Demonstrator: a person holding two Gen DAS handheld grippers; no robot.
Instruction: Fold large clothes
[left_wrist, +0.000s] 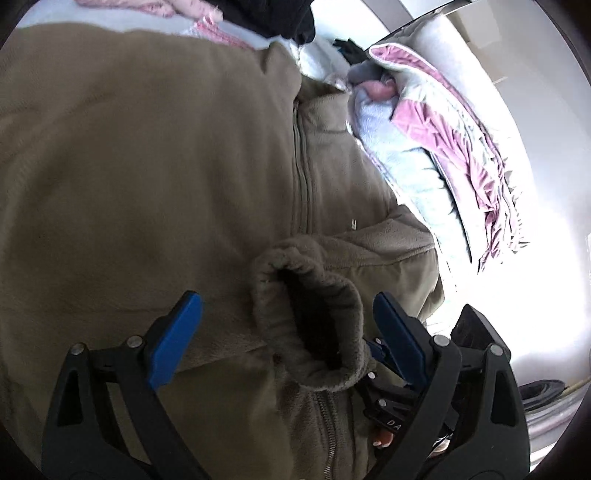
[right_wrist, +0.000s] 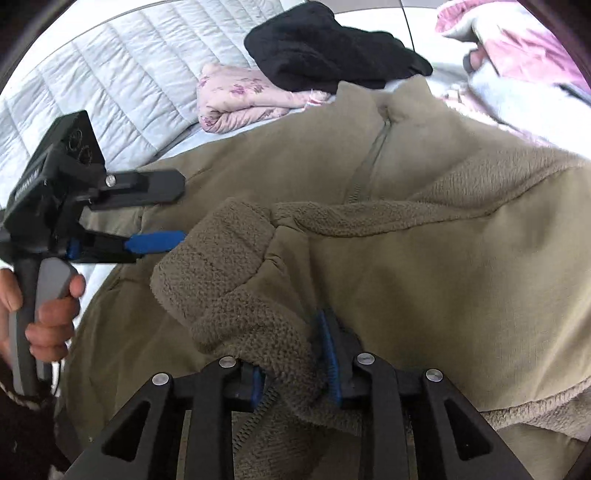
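Observation:
An olive fleece jacket (left_wrist: 147, 166) (right_wrist: 443, 258) lies spread on the bed, zip side up. One sleeve is folded across its front, and the thick sleeve cuff (left_wrist: 310, 321) (right_wrist: 229, 280) rests near the zip. My right gripper (right_wrist: 295, 371) has the cuff's fleece filling the narrow gap between its blue pads, touching both. My left gripper (left_wrist: 290, 328) (right_wrist: 177, 212) stands wide open, one finger on each side of the cuff without touching it. A hand (right_wrist: 51, 314) holds the left gripper's handle.
A black garment (right_wrist: 325, 48) and a folded pink floral cloth (right_wrist: 243, 99) lie beyond the jacket on the white quilted bed cover (right_wrist: 110, 74). A pink and white blanket (left_wrist: 443, 129) (right_wrist: 517, 48) is bunched by the collar. The bed edge runs at the right of the left wrist view.

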